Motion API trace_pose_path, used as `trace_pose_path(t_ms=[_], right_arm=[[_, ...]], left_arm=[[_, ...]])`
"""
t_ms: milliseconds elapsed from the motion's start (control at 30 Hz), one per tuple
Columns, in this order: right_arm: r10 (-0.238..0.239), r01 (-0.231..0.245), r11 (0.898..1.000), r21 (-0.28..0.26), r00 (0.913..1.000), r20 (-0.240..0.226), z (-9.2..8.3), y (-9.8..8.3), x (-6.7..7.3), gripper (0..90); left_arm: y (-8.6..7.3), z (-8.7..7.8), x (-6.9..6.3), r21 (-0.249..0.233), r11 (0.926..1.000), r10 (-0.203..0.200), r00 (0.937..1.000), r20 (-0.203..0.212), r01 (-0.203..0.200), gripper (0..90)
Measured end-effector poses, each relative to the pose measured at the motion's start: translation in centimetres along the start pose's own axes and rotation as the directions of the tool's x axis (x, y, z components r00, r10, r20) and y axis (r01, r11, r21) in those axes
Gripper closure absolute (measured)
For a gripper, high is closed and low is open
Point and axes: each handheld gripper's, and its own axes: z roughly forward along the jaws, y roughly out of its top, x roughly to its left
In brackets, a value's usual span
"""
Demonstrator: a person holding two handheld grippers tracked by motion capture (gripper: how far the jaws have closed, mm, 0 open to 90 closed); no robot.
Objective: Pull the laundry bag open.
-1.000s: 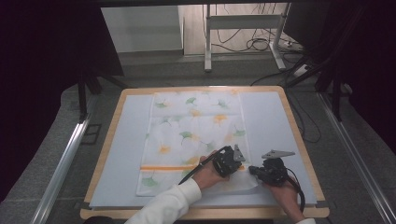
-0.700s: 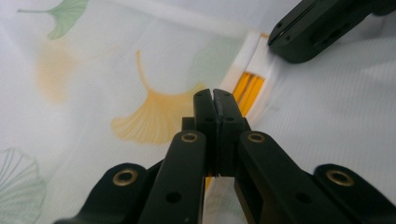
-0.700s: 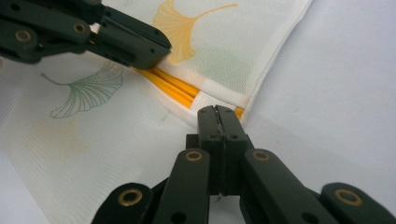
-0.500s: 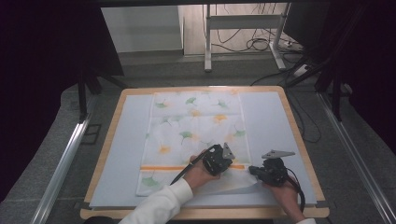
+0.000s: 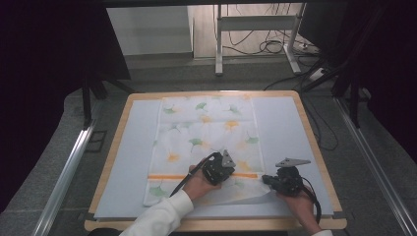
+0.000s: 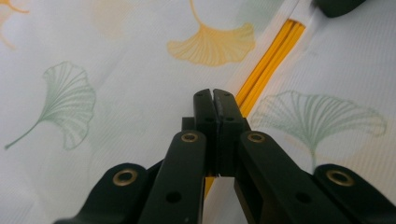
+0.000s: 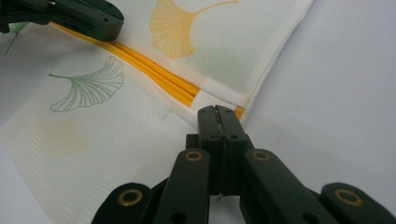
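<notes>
A leaf-print cloth (image 5: 206, 142) lies flat along the board's (image 5: 285, 123) middle, near edge folded over. Both grippers, jaws together, press the orange stripe (image 5: 246, 175), likely smoothing: left gripper (image 5: 220, 172) mid-stripe, right gripper (image 5: 268, 180) pinning the cloth's near right corner.

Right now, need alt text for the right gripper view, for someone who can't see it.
The right gripper, its black jaws closed together, rests its tips at the edge of a white cloth printed with orange and green ginkgo leaves, beside its orange stripe. The left gripper sits on the stripe farther off, and the pale table mat lies alongside.
</notes>
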Motion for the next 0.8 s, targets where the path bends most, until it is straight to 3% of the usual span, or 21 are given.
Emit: trace_pose_path(t_ms=[500, 800], right_arm=[[-0.005, 0.005, 1.000, 0.001, 1.0000, 0.000, 0.0, 0.0, 0.0, 89.8], [-0.008, 0.008, 1.000, 0.000, 1.0000, -0.001, 0.0, 0.0, 0.0, 89.8]], left_arm=[[-1.6, -1.1, 0.9, -0.016, 0.9986, -0.051, 0.9987, 0.004, 0.051, 90.0], [-1.8, -1.3, 0.8, -0.012, 0.9984, -0.055, 0.9985, 0.008, 0.055, 90.0]])
